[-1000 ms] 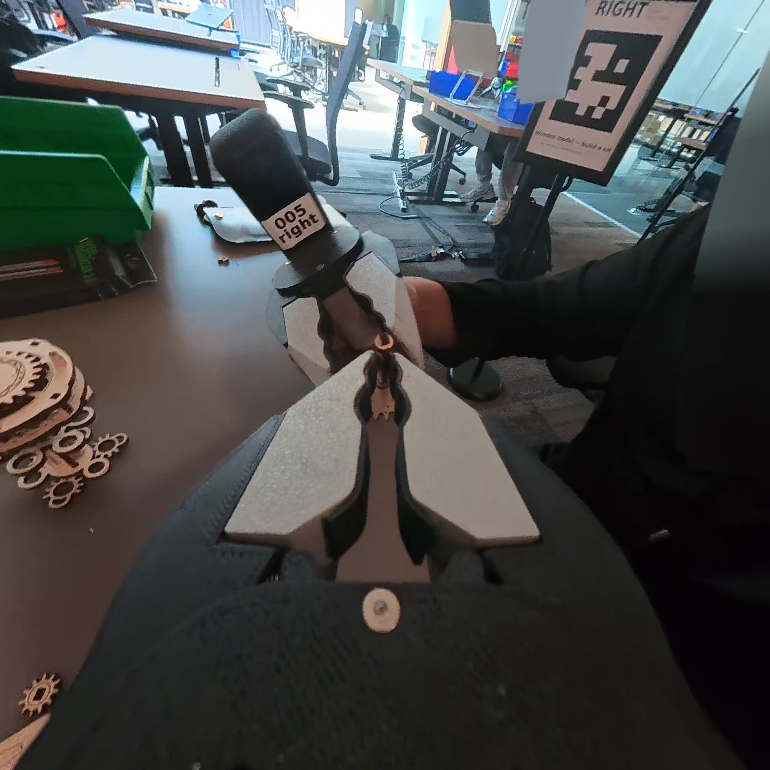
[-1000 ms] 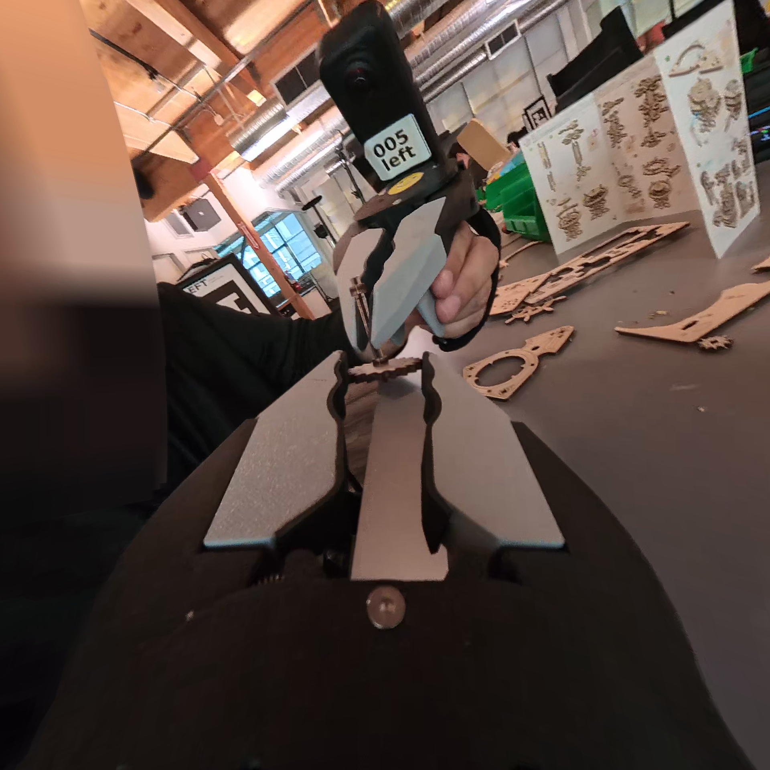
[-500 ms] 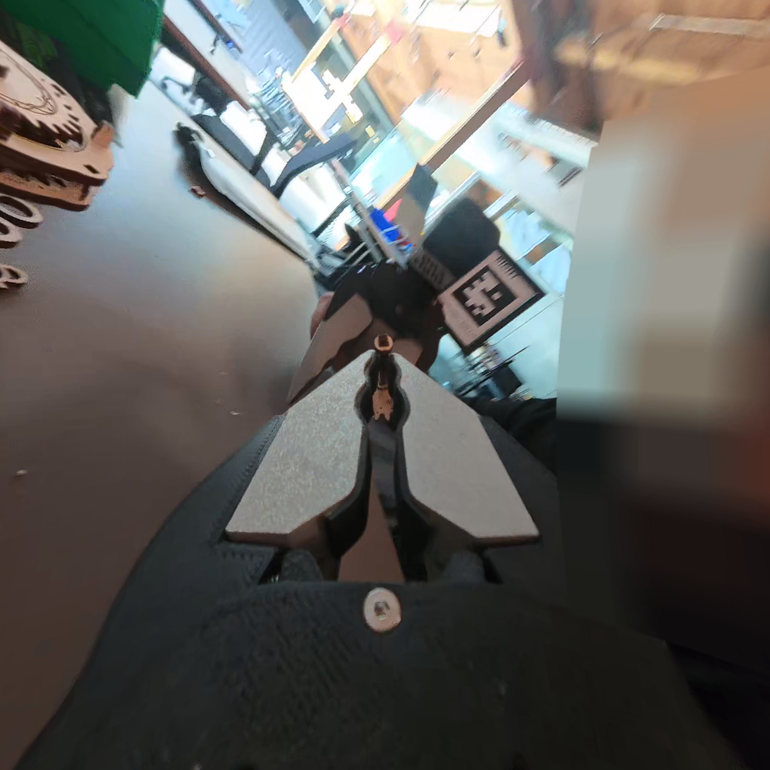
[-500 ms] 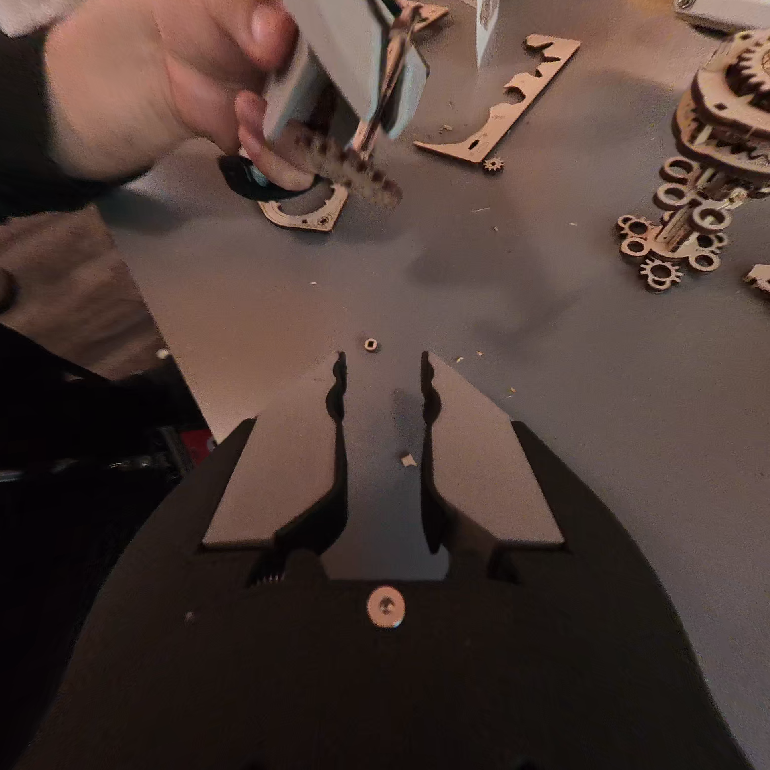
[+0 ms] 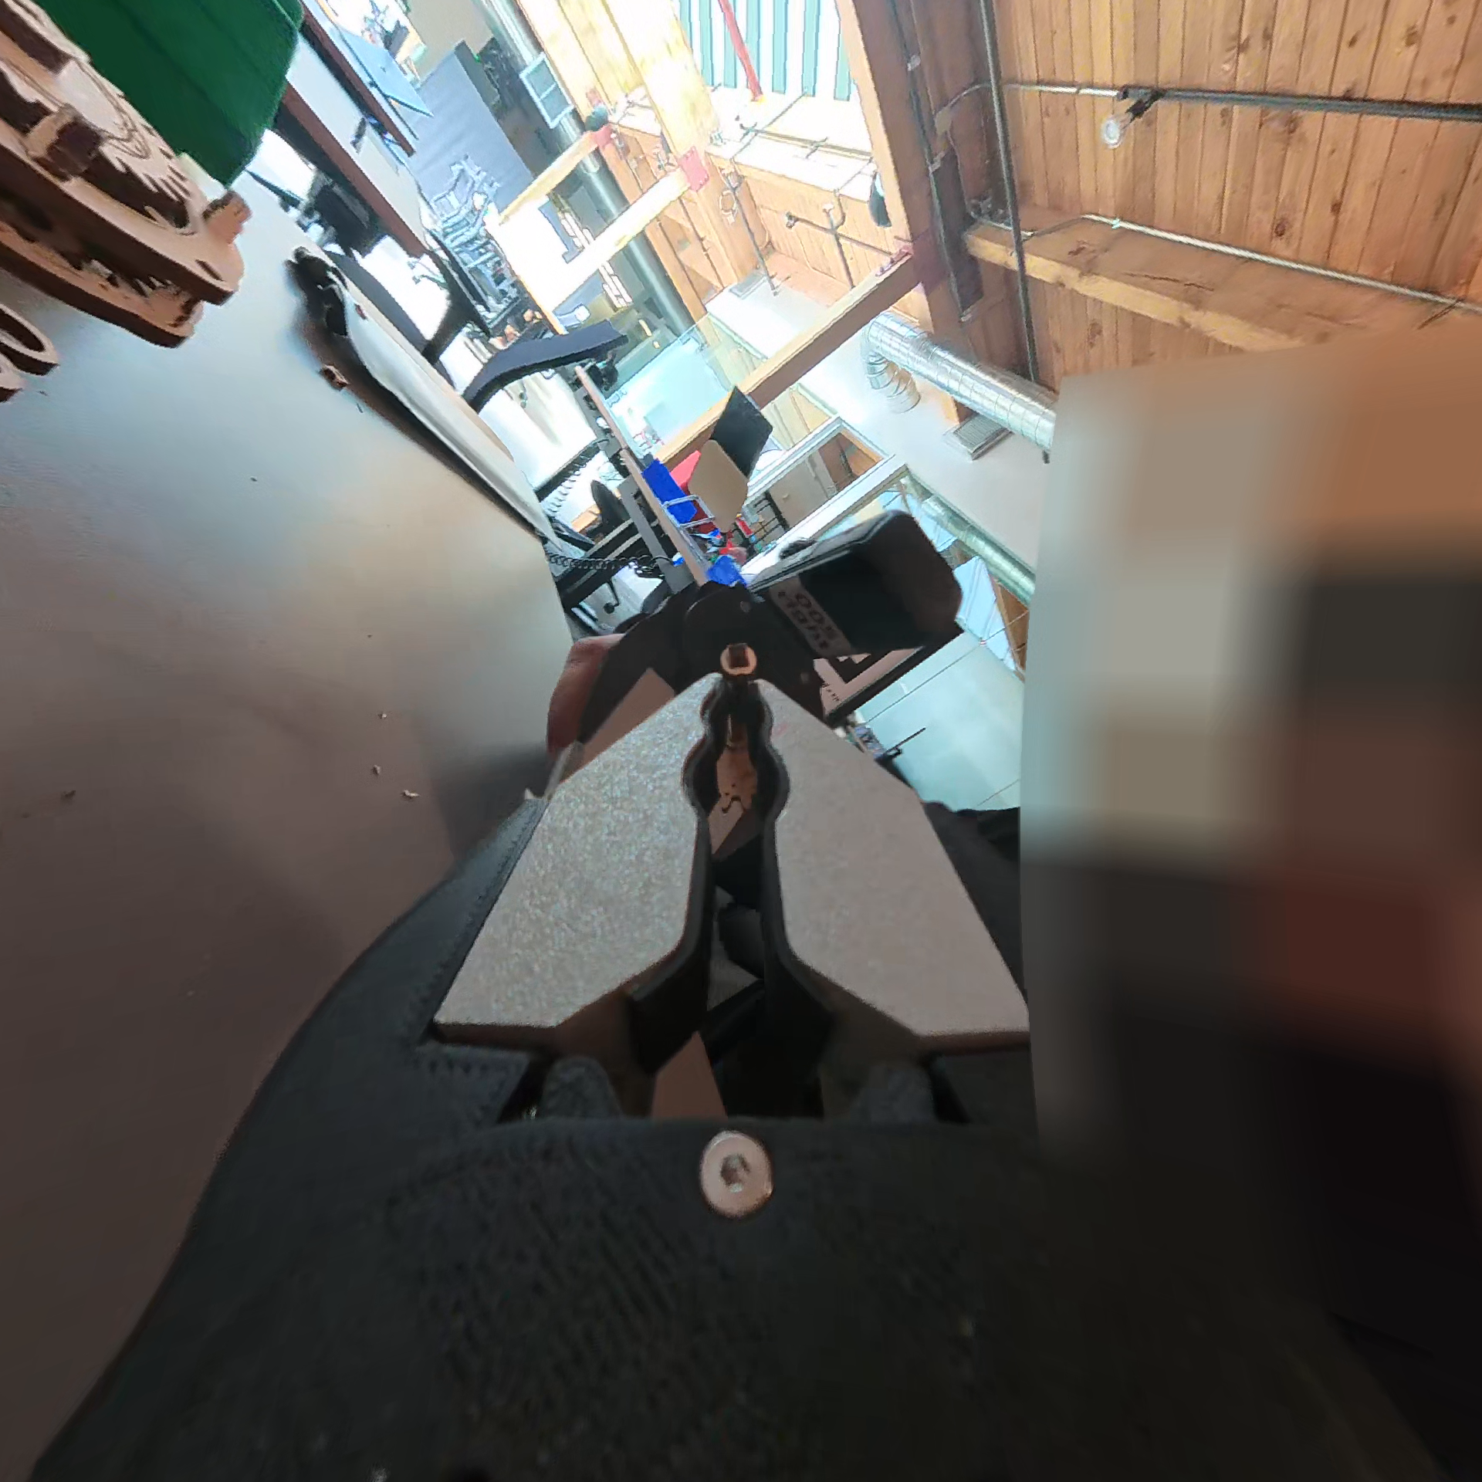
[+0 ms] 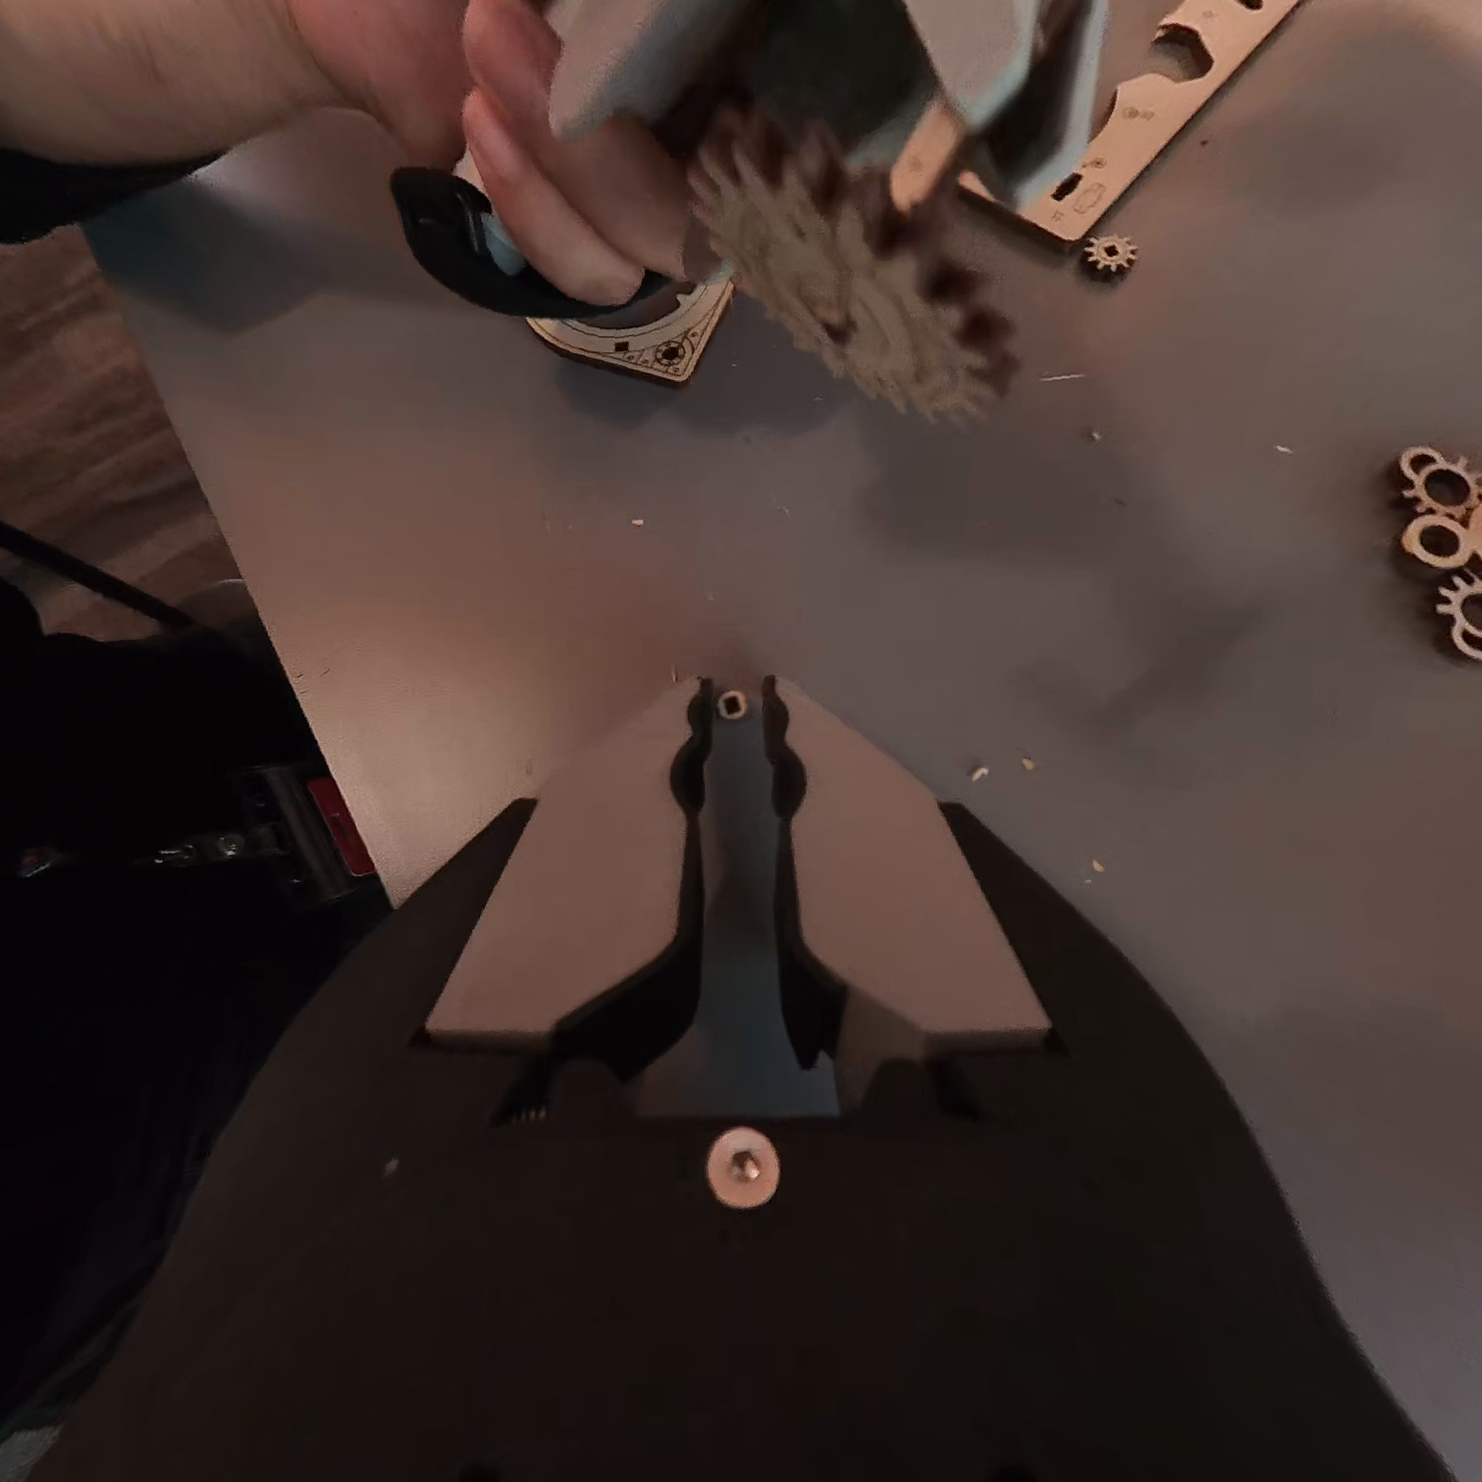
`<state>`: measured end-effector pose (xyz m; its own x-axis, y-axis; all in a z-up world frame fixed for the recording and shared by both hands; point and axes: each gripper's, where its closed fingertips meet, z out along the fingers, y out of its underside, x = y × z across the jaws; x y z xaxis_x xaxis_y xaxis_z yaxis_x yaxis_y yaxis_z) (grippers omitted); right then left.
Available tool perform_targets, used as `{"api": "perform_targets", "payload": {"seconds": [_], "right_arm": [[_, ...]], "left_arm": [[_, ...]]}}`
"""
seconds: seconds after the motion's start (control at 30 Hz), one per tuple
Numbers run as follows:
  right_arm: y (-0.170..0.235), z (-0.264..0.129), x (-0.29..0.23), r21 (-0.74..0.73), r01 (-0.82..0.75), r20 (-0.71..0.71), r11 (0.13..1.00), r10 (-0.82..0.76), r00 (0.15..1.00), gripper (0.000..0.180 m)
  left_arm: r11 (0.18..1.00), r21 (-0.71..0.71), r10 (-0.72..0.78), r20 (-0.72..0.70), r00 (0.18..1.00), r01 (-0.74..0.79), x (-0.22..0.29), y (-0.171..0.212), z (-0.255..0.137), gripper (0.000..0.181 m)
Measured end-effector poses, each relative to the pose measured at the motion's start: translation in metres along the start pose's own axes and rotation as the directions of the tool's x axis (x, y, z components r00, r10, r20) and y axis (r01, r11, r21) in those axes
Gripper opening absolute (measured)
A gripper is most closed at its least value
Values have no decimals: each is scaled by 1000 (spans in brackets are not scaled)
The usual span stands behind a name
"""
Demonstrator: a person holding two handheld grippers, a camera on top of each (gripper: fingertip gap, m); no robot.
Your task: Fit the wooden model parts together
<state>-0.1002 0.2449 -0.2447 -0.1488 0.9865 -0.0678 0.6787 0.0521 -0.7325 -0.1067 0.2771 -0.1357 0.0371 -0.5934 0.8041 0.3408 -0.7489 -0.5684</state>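
Observation:
My left gripper (image 5: 734,696) is shut on a thin wooden axle with a small ring (image 5: 738,659) at its tip. In the right wrist view it (image 6: 922,152) hangs blurred at the top, in a hand (image 6: 521,120), with a toothed wooden gear (image 6: 850,273) on the axle below its fingers. My right gripper (image 6: 734,690) points down at the grey table (image 6: 882,561). Its jaws stand a little apart, with a tiny wooden ring (image 6: 731,704) lying on the table between the tips, which do not clearly touch it.
A long wooden strip (image 6: 1163,120), a small cog (image 6: 1107,257), a flat plate with a round cut-out (image 6: 641,345) and ringed parts (image 6: 1443,537) lie on the table. The table edge (image 6: 265,641) runs at left. A part-built gear model (image 5: 96,184) and a green bin (image 5: 184,72) stand beyond. Spacing between my two grippers at the tips: around 11 cm. Both grippers' tips are roughly 15 cm from the small cog (image 6: 1107,257).
My right gripper left the gear, swung down to the table and narrowed its jaws around the tiny ring. My left gripper tilted upward, still holding the axle and gear.

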Motion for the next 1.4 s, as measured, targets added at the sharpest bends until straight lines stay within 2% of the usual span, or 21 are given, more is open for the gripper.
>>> {"api": "perform_targets", "payload": {"seconds": [0.03, 0.07, 0.1, 0.17, 0.23, 0.3, 0.4, 0.6, 0.7, 0.77, 1.0, 1.1, 1.13, 1.23, 1.27, 1.4], "right_arm": [[-2, 1, 1, -1, 9, -8, 1000, -9, 1000, 12], [-4, 1, 3, 5, 19, -26, 1000, -19, 999, 22], [-9, -2, 5, 35, 28, -45, 999, -27, 999, 23], [-34, -20, 6, 200, 54, -102, 978, -34, 994, 20], [-60, -47, 13, 390, 99, -211, 916, -15, 977, 18], [-72, -62, 18, 467, 134, -282, 874, 4, 959, 15], [-70, -57, 25, 445, 120, -299, 887, 20, 954, 0], [-69, -49, 19, 467, 117, -268, 876, 15, 963, 0], [-65, -47, 24, 436, 175, -369, 883, -2, 929, 0], [-67, -50, 27, 463, 171, -399, 870, 32, 917, 0], [-80, -60, 26, 600, 98, -326, 794, 130, 936, 0], [-84, -64, 26, 631, 87, -320, 771, 156, 935, 0], [-85, -64, 26, 653, 44, -273, 756, 181, 945, 0], [-91, -64, 23, 684, -157, -17, 712, 230, 973, 0], [-92, -64, 23, 677, -174, 12, 716, 225, 974, 0], [-95, -64, 30, 640, -36, -176, 768, 191, 966, 0]], "left_arm": [[1000, 4, 15, 24, 1000, -15, -3, 0, 0, 1], [999, 12, 36, 51, 998, -37, -6, -1, -1, 1], [998, 22, 57, 72, 996, -59, -7, -3, -2, 1], [995, 49, 83, 106, 991, -88, -10, -7, -4, 1], [994, 63, 84, 120, 989, -92, -12, -7, -5, 1], [993, 68, 84, 125, 989, -93, -13, -6, -2, 1], [991, 68, 104, 133, 986, -114, -11, -6, 1, 0], [977, 91, 174, 189, 966, -194, -6, -5, 9, 1], [974, 109, 174, 199, 964, -198, -7, -4, 13, 1], [974, 124, 164, 187, 969, -189, -6, -6, 13, 1], [929, 243, 228, 219, 949, -279, 7, -16, 14, 0], [895, 221, 323, 278, 904, -388, 12, -17, 15, 1], [879, 209, 358, 302, 884, -427, 13, -17, 15, 0], [833, 147, 454, 367, 812, -533, 17, -19, 14, 1], [820, 132, 476, 383, 792, -557, 19, -20, 13, 1], [757, 80, 549, 461, 697, -649, 19, -25, 12, 0]]}}
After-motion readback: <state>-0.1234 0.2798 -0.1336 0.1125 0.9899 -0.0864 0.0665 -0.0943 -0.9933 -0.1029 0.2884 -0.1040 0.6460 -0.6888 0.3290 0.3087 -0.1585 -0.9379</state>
